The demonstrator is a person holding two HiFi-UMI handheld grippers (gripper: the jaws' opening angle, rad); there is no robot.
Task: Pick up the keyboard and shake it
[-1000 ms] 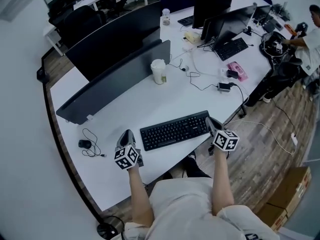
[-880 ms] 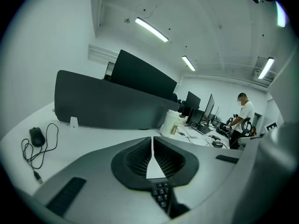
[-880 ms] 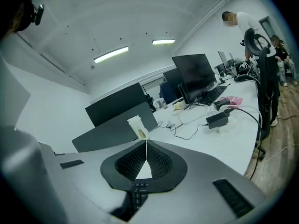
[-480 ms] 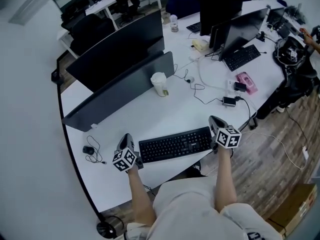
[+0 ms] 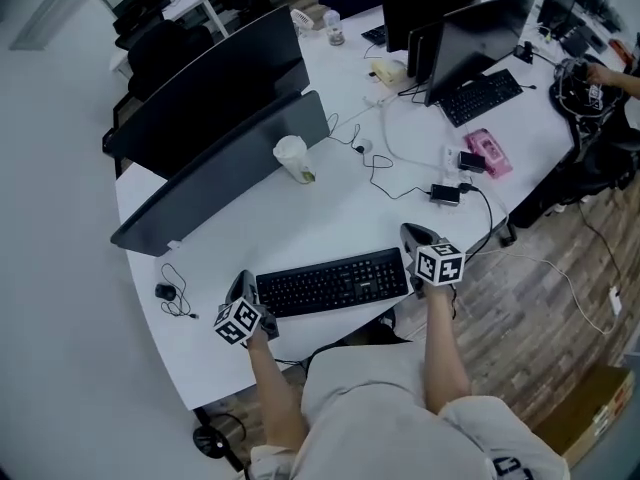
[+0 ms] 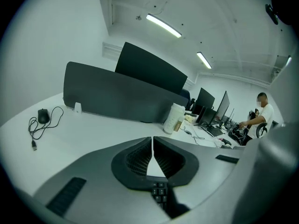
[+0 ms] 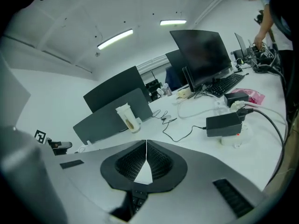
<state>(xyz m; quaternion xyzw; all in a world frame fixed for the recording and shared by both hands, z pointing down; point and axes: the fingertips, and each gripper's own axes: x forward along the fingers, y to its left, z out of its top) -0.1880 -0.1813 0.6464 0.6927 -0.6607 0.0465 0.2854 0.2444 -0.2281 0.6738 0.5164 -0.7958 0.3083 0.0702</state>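
A black keyboard (image 5: pixel 331 282) lies near the front edge of the white desk (image 5: pixel 340 218). My left gripper (image 5: pixel 240 282) is at its left end and my right gripper (image 5: pixel 409 233) at its right end. Both have their jaws shut with nothing between the pads. In the left gripper view the closed tips (image 6: pixel 153 139) point over the desk, and a few keyboard keys (image 6: pixel 159 193) show just below them. In the right gripper view the shut gripper (image 7: pixel 146 143) also has keyboard keys (image 7: pixel 135 201) beneath it. I cannot tell whether the grippers touch the keyboard's ends.
Behind the keyboard stand a dark partition panel (image 5: pixel 215 176) and a paper cup (image 5: pixel 292 158). A black mouse with a cable (image 5: pixel 165 291) lies at the left. A power adapter (image 5: pixel 446 193), cables, a pink item (image 5: pixel 487 151), monitors and a second keyboard (image 5: pixel 483 96) lie further back on the right.
The head view has swung, so the desk sits differently in the picture. Both grippers stay shut at the keyboard's ends, the left one a little closer to it.
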